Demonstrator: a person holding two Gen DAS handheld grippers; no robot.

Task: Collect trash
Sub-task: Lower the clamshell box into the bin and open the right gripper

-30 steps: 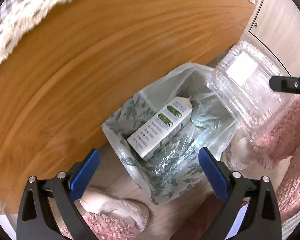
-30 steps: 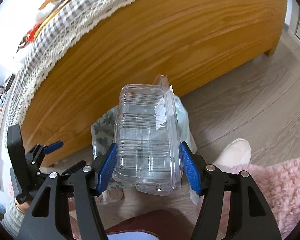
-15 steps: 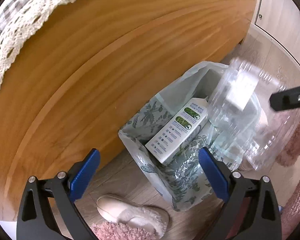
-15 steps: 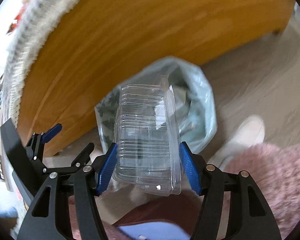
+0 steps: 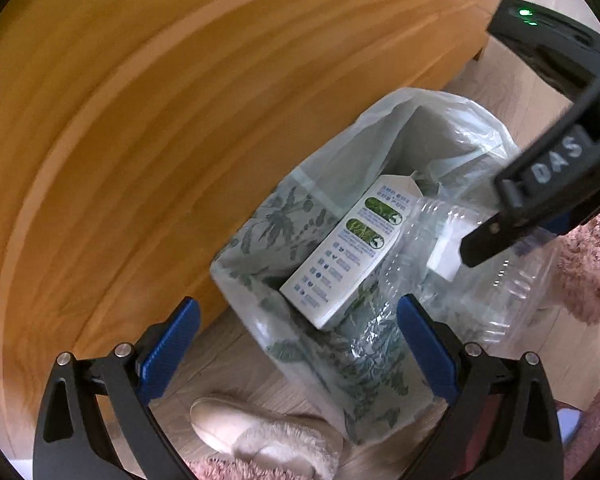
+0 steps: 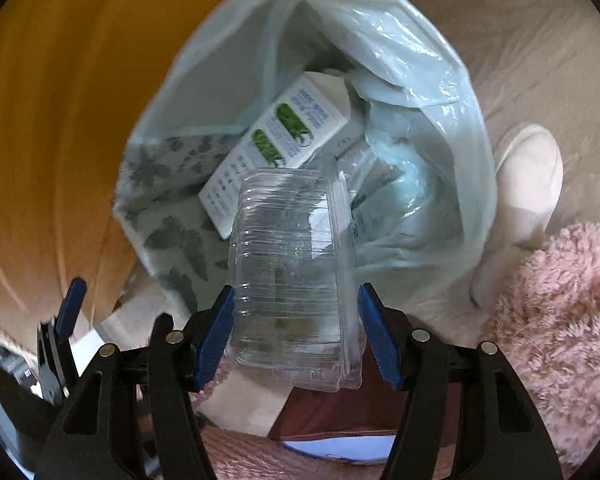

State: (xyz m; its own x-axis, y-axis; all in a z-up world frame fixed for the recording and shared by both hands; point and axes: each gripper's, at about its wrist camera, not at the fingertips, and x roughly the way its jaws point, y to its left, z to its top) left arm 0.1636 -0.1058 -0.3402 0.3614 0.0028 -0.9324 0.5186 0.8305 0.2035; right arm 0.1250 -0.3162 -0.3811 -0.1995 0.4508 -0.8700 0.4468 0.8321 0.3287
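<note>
My right gripper point(image 6: 296, 336) is shut on a clear plastic clamshell container point(image 6: 292, 264) and holds it over the open mouth of the trash bin lined with a pale plastic bag point(image 6: 400, 32). The container's far end reaches into the bag. A white and green carton point(image 6: 284, 136) lies inside the bin. In the left wrist view the bin point(image 5: 300, 184) stands against a wooden panel, with the carton point(image 5: 352, 252) and the container point(image 5: 480, 280) at its right side. My left gripper point(image 5: 298, 336) is open and empty above the bin's near edge.
A wooden furniture panel point(image 5: 120, 120) rises behind the bin. Pink fluffy slippers point(image 6: 560, 312) and a white slipper toe point(image 6: 528, 184) are on the wooden floor point(image 6: 520, 60) beside the bin. Another slipper point(image 5: 260, 436) lies below the left gripper.
My right gripper has moved down and forward with the clamshell container, from beside the bin to over its mouth. The left gripper has shifted closer to the bin, still open.
</note>
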